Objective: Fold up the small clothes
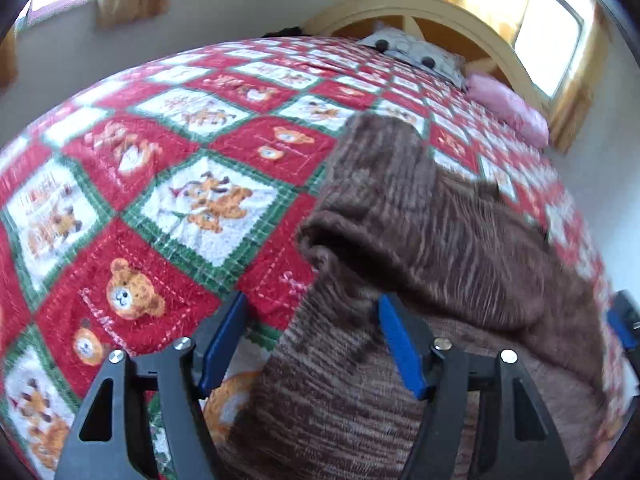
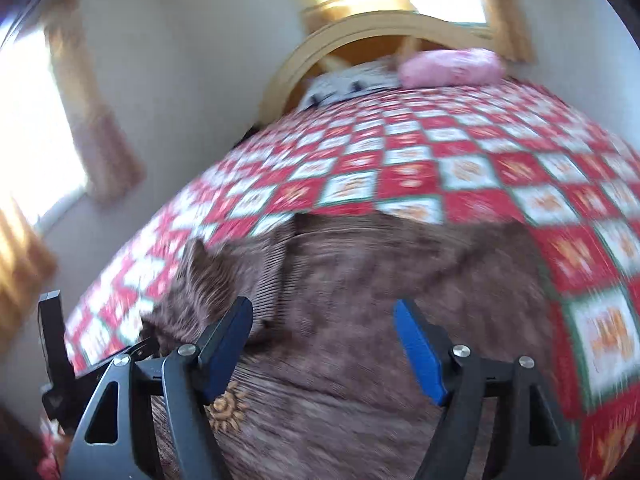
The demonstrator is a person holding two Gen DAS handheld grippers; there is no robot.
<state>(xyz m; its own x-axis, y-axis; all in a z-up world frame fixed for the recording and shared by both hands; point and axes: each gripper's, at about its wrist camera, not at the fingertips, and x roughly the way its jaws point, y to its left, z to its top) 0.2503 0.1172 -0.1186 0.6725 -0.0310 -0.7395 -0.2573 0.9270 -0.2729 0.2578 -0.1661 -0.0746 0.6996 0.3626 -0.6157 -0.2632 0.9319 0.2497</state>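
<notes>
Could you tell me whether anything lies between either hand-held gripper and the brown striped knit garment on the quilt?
Nothing visible does. The brown striped knit garment lies directly below the open left hand-held gripper and right hand-held gripper.

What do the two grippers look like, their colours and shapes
Both look alike. The left gripper has black, wedge-shaped finger arms with triangular cut-outs and round silver screw heads, and each fingertip carries a flat blue pad. The right gripper is the same build, with blue pads on black arms. No cables, markings, hands or sleeves show in either view.
</notes>
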